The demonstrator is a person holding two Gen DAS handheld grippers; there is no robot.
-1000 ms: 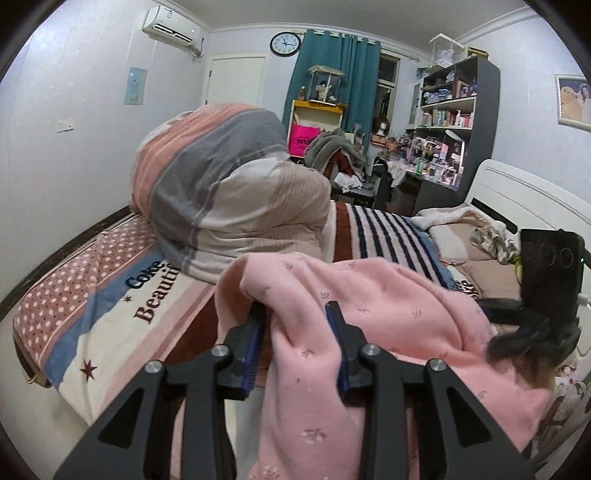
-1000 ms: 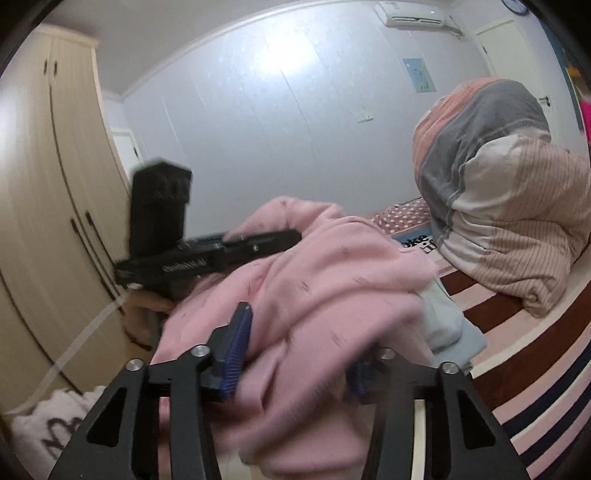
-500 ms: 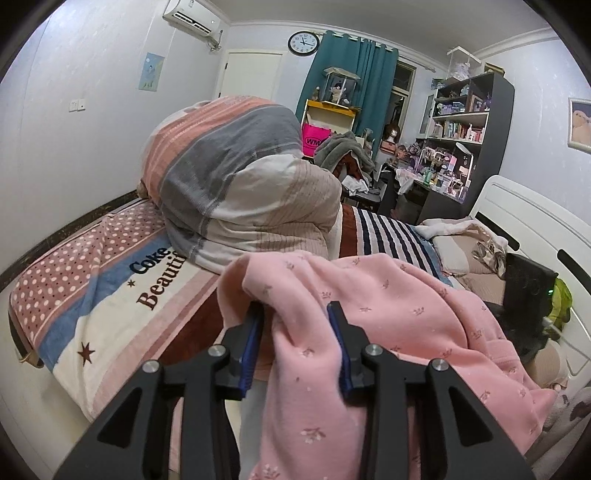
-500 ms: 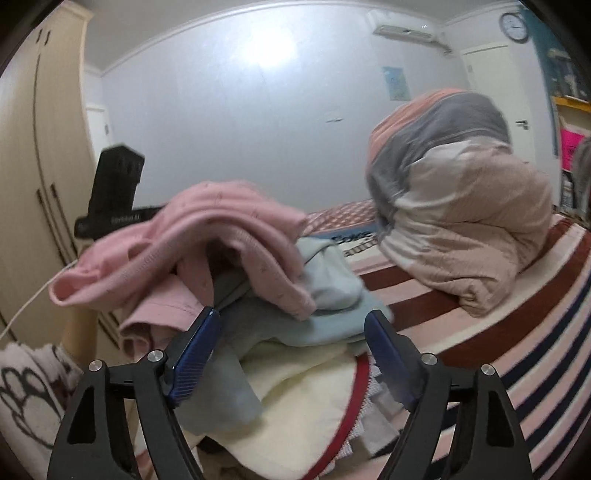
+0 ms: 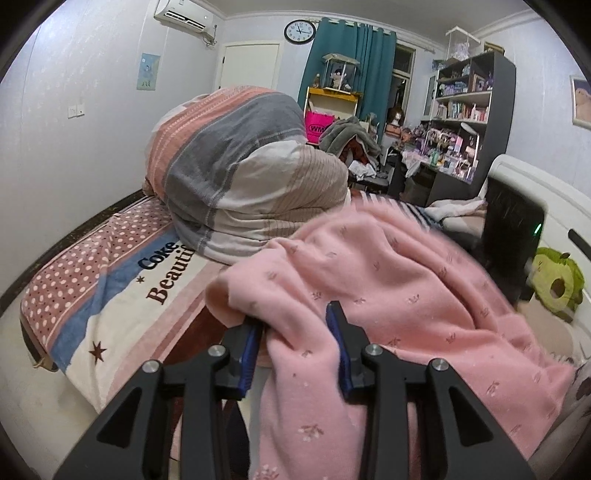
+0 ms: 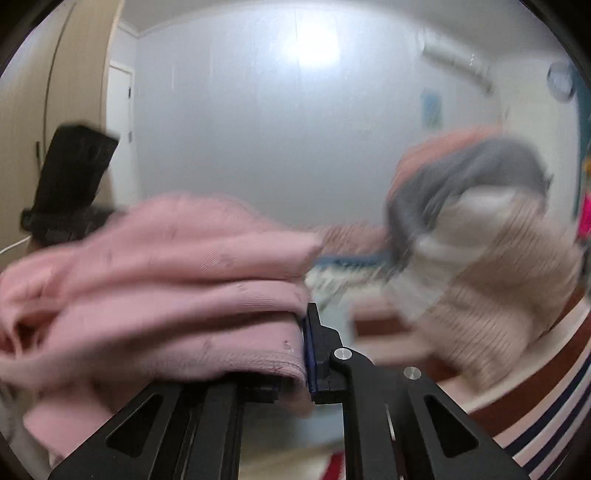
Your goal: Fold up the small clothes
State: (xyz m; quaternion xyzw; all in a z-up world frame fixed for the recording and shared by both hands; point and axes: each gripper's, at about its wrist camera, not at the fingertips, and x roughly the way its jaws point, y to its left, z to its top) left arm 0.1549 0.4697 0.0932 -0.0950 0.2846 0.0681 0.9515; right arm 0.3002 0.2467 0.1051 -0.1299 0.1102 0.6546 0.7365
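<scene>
Since half a second ago the right claw [image 6: 291, 347] has swung from standing wide open before the clothes pile to gripping a bunched fold of the pink garment [image 6: 166, 291]; its view is now smeared by motion, so only one blue pad [image 6: 309, 350] shows, pressed against the cloth's right edge, and the other is buried under fabric. Left claw [image 5: 293, 343] as before: clenched on a gathered edge of the same pink garment [image 5: 388, 280], both blue pads [image 5: 337, 347] biting cloth.

Nearest: the two claws, each holding the garment, which is lifted clear and spans between them. In the left wrist view it runs rightward from the left claw toward the right tool's black body [image 5: 513, 236]; in the right wrist view it runs leftward toward the left tool [image 6: 70, 184]. Its long axis thus lies along the line joining the claws, and drawing them apart should probably stretch it flat for folding.

Behind: the bed [image 5: 110, 291] with its lettered sheet. Farther: a rolled striped quilt [image 5: 240, 177]. Farthest: teal curtain [image 5: 351, 70] and wall clock [image 5: 300, 32].
</scene>
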